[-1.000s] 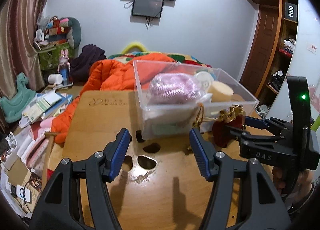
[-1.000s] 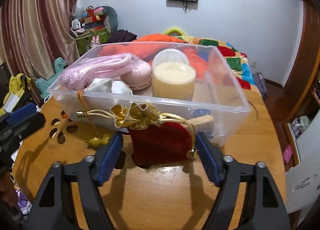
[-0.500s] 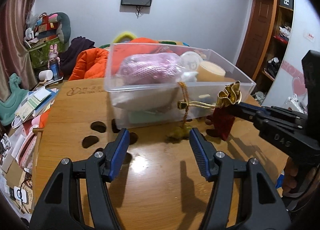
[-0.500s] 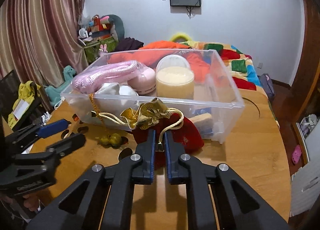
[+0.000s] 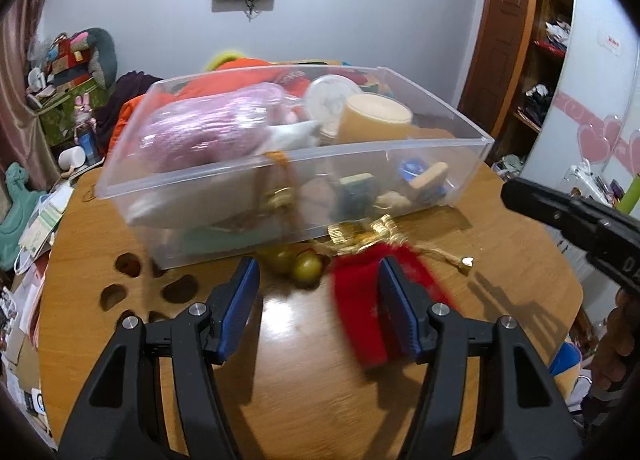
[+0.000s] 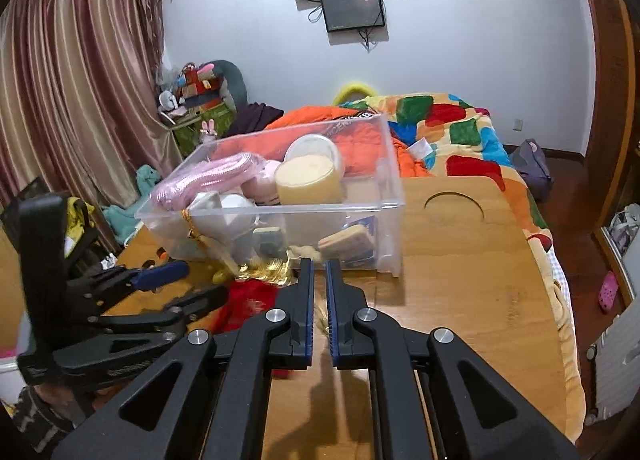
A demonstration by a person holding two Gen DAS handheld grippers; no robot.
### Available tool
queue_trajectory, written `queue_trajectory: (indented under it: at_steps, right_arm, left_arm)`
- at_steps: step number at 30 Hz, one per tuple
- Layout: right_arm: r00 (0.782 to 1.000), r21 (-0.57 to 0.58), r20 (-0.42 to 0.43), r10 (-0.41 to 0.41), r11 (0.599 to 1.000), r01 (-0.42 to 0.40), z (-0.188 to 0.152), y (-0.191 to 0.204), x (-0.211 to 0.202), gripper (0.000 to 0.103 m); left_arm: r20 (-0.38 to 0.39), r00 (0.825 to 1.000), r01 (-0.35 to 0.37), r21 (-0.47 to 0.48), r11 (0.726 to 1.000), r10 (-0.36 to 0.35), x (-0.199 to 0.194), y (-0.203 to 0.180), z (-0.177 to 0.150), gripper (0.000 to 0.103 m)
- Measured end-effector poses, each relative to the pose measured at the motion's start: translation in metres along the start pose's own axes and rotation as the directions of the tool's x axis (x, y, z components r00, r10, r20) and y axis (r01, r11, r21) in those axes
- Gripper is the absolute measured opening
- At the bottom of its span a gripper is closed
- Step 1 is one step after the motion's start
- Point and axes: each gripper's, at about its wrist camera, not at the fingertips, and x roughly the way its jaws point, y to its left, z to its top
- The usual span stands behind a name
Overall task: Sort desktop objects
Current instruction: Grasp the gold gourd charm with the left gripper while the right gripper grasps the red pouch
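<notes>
A red velvet pouch [image 5: 362,302] with a gold top and gold drawstring lies on the wooden table in front of a clear plastic bin [image 5: 192,184]. Two olive beads [image 5: 306,269] on its cord lie beside it. My left gripper [image 5: 320,308] is open, its fingers on either side of the pouch and beads. In the right wrist view the pouch [image 6: 250,296] lies left of my right gripper [image 6: 319,300], which is shut on a gold cord of the pouch. The bin [image 6: 394,202] holds a pink bundle, a cream jar and small items.
The table [image 6: 472,284] has a round cut-out [image 6: 454,206] to the right of the bin and small holes [image 5: 128,264] on the left. A bed with an orange jacket and a colourful blanket stands behind. Clutter lies on the floor at the left.
The pouch has come down from the air and now lies on the table. My right gripper has drawn back, still shut on its cord. My left gripper has moved in around the pouch.
</notes>
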Motion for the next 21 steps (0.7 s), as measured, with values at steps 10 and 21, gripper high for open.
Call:
queue_trajectory:
  at_steps: [10, 21]
  right_arm:
    - [0.979, 0.041, -0.151, 0.134, 0.991, -0.129, -0.013, 0.001, 0.027, 0.021]
    - [0.977, -0.18, -0.214, -0.015, 0.983, -0.025, -0.029, 0.068, 0.071, 0.051]
  left_arm:
    - [0.001, 1.0, -0.015, -0.097, 0.995, 0.015, -0.014, 0.027, -0.007, 0.061]
    - [0.025, 0.999, -0.033, -0.138, 0.99, 0.036, -0.034, 0.052, -0.02, 0.061]
